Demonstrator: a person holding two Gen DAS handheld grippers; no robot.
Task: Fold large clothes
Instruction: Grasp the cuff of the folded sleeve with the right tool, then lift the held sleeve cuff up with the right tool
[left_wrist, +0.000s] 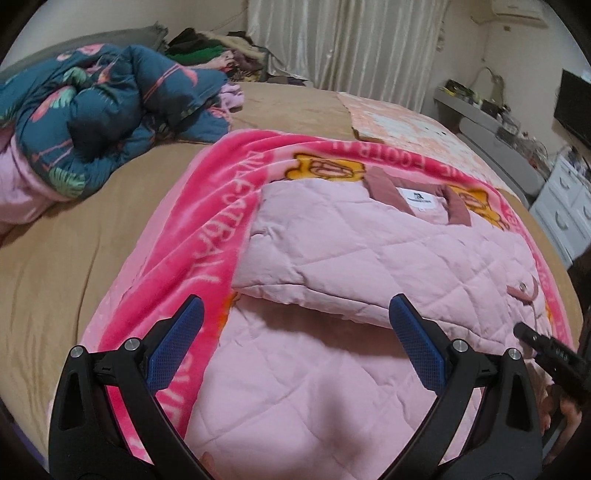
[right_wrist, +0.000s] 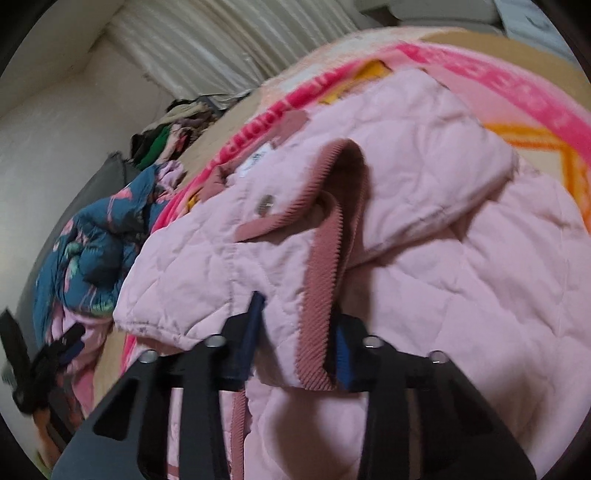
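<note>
A pale pink quilted jacket (left_wrist: 369, 254) lies on a bright pink blanket (left_wrist: 199, 236) on the bed, collar and label at the far end, one side folded over the body. My left gripper (left_wrist: 295, 328) hovers open and empty over the jacket's near part. My right gripper (right_wrist: 297, 332) is shut on the jacket's dusty-pink ribbed edge (right_wrist: 321, 288) and lifts that part of the jacket (right_wrist: 424, 229) off the bed. The right gripper's body also shows at the right edge of the left wrist view (left_wrist: 546, 354).
A dark blue floral duvet (left_wrist: 103, 110) is bunched at the bed's far left, with a pile of clothes (left_wrist: 218, 48) behind it. Tan sheet (left_wrist: 74, 240) lies to the left. A white dresser (left_wrist: 565, 206) and shelf stand right of the bed.
</note>
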